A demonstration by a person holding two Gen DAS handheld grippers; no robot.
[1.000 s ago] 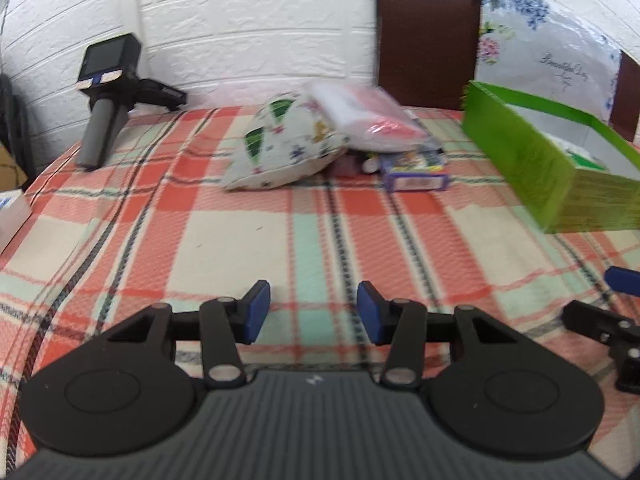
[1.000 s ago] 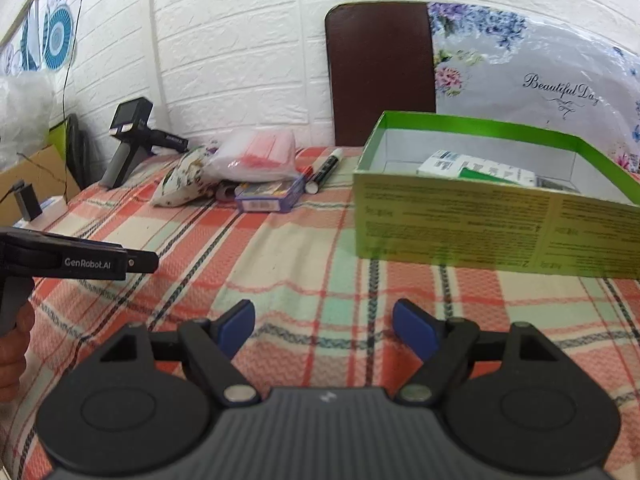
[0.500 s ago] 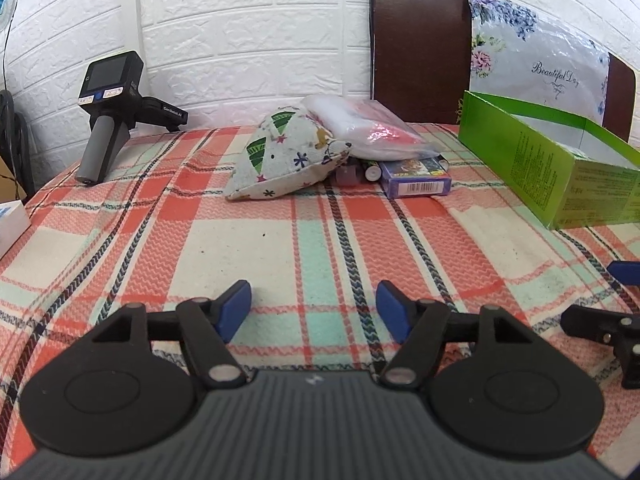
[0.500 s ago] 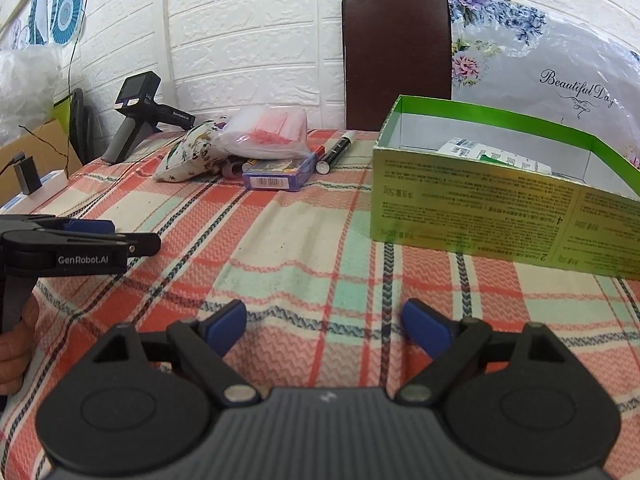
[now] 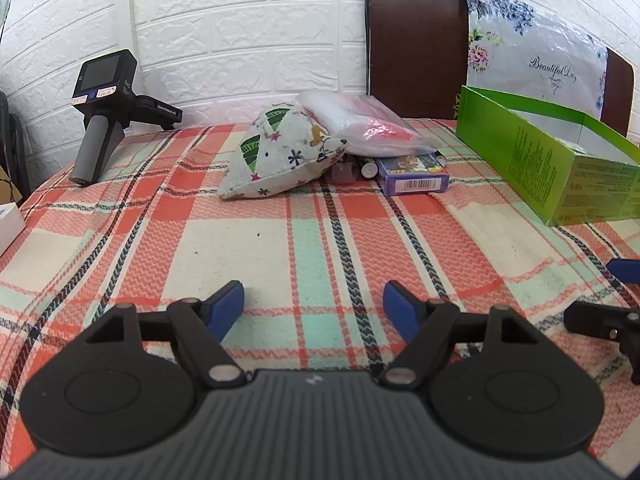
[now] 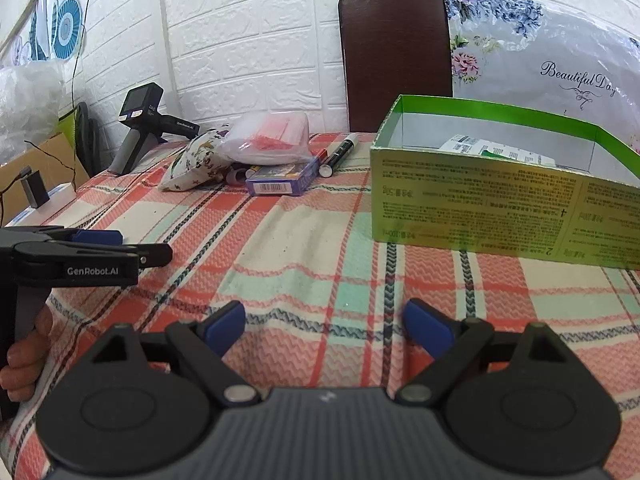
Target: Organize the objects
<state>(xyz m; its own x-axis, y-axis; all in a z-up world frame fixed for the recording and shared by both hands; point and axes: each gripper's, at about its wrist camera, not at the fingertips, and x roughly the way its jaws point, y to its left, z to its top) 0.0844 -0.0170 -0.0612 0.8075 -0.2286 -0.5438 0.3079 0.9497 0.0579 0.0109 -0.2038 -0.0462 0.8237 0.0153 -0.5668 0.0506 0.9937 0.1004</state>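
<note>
A patterned cloth pouch (image 5: 284,156) lies at the far middle of the plaid table, with a clear bag of red items (image 5: 360,126) leaning on it and a blue card box (image 5: 412,176) beside it. A black marker (image 6: 338,156) lies behind them. An open green box (image 6: 500,196) holding cartons stands at the right. My left gripper (image 5: 314,306) is open and empty, low over the near table. My right gripper (image 6: 326,326) is open and empty in front of the green box.
A spare black handheld gripper (image 5: 102,116) stands at the far left corner. A dark chair back (image 5: 416,44) and a floral plastic bag (image 6: 560,68) are behind the table. A white box (image 5: 10,224) sits at the left edge. White brick wall behind.
My left gripper's fingers have opened wider and it has tilted level. My right gripper has moved a little forward and left, its fingers slightly wider.
</note>
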